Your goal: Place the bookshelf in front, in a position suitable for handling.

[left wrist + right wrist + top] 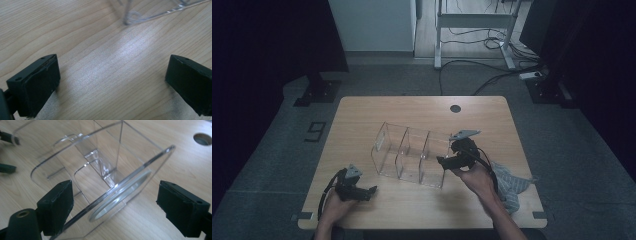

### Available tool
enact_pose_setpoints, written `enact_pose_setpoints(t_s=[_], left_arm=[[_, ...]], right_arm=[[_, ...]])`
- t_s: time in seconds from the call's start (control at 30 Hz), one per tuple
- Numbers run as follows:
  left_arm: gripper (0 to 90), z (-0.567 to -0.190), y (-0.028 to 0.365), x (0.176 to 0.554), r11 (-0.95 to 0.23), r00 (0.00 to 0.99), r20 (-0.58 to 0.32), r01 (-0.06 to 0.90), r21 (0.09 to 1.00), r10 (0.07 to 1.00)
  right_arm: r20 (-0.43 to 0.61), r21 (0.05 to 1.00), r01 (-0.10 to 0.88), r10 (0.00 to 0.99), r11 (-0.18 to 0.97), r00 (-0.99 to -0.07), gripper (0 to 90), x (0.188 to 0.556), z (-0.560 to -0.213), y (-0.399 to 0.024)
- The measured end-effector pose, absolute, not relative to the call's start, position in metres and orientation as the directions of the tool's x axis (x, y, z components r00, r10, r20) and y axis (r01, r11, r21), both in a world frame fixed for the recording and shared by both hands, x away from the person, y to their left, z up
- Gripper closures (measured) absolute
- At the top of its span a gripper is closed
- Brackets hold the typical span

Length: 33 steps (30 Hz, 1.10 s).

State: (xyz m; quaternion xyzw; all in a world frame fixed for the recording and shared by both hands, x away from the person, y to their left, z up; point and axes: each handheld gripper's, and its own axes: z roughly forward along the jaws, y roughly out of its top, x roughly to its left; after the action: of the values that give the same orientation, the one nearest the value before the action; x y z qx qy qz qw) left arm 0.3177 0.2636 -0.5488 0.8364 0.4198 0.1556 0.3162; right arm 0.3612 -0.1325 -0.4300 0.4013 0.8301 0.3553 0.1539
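A clear acrylic organizer [409,155] with three compartments lies tilted in the middle of the wooden table [362,115]. My right gripper [443,161] is at its right end. In the right gripper view the right gripper [115,205] stands open, its jaws straddling the organizer's [100,170] end wall with its round cut-out, and the pads are clear of the plastic. My left gripper [369,192] rests near the front left of the table. It is open [112,80] over bare wood, with a corner of the organizer [140,15] just beyond it.
A grey striped cloth [512,185] lies at the table's front right, beside the right forearm. A round cable hole [455,108] sits near the far edge. Beyond the table are a desk frame and cables on the floor.
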Motion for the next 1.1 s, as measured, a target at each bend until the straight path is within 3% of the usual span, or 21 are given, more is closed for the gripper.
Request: enact_pose_setpoints(t_s=[0.17, 0.3, 0.5, 0.83, 1.1], left_arm=[[0.0, -0.549, 0.264, 0.318, -0.449, 0.6, -0.005, 0.603, 0.659, 0.8], [0.0, -0.549, 0.264, 0.318, -0.45, 0.6, -0.003, 0.603, 0.659, 0.8], [0.0, -0.549, 0.264, 0.318, -0.451, 0.601, -0.001, 0.602, 0.659, 0.799], [0.0, -0.549, 0.263, 0.318, -0.446, 0.598, -0.005, 0.603, 0.661, 0.802], [0.0, -0.549, 0.262, 0.318, -0.442, 0.591, -0.005, 0.609, 0.658, 0.807]], right_arm=[[-0.008, 0.685, 0.574, 0.792, 0.45, -0.611, 22.1, 0.361, -0.438, -0.139], [0.045, 0.699, 0.593, 0.803, 0.4, -0.594, 30.5, 0.361, -0.441, -0.15], [0.04, 0.715, 0.582, 0.809, 0.386, -0.586, 47.3, 0.36, -0.441, -0.162], [0.052, 0.738, 0.583, 0.833, 0.34, -0.552, 67.3, 0.357, -0.438, -0.182], [0.115, 0.736, 0.612, 0.837, 0.289, -0.535, 74.8, 0.364, -0.439, -0.199]])
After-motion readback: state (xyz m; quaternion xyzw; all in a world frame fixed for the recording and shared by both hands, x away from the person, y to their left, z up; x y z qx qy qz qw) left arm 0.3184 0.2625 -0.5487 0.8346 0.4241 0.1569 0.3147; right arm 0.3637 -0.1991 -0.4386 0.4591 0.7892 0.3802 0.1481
